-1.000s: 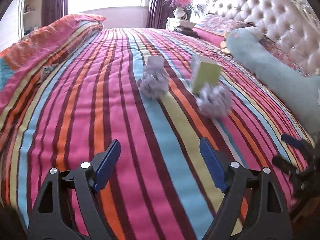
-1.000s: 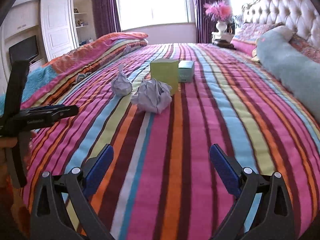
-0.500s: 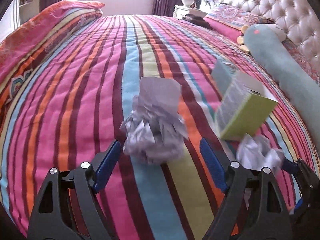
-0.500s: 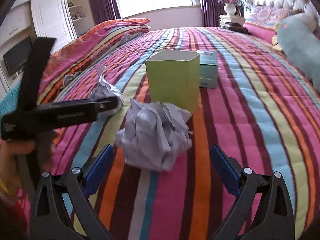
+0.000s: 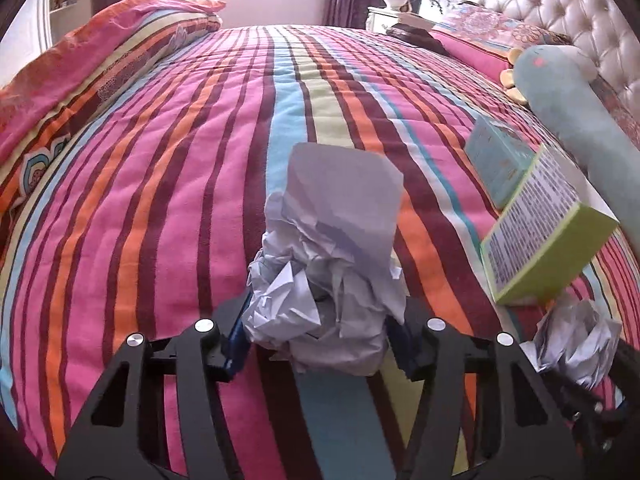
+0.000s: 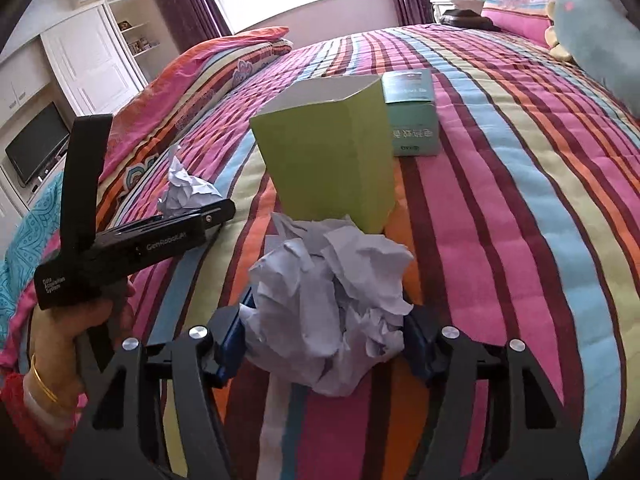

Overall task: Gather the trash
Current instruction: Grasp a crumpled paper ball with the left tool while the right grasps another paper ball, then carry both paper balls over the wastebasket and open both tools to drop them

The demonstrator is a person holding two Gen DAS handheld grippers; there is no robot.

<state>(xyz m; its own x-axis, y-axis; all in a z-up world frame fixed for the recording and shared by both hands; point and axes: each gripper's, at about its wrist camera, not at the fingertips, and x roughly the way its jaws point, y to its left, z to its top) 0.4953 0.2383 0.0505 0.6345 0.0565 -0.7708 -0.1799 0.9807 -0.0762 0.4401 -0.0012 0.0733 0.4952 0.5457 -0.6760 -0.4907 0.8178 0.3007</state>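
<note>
Two crumpled paper balls lie on the striped bedspread. In the left wrist view one paper ball [image 5: 324,304] with a flat flap sits between the blue pads of my left gripper [image 5: 320,328], which has closed in on it. In the right wrist view the other paper ball [image 6: 328,304] sits between the pads of my right gripper [image 6: 326,340], likewise closed on it. The second ball also shows at the lower right of the left wrist view [image 5: 576,340]. A green open-topped box [image 6: 332,152] stands just behind it.
A teal box [image 6: 412,116] lies behind the green box [image 5: 548,248]. A long teal plush toy [image 5: 580,112] and the tufted headboard [image 5: 560,12] are at the right. A folded quilt [image 5: 100,48] lies at the left. The left gripper's body [image 6: 132,240] is at the right wrist view's left.
Both grippers moved forward onto their paper balls and their jaws narrowed from wide open to pressing on the paper.
</note>
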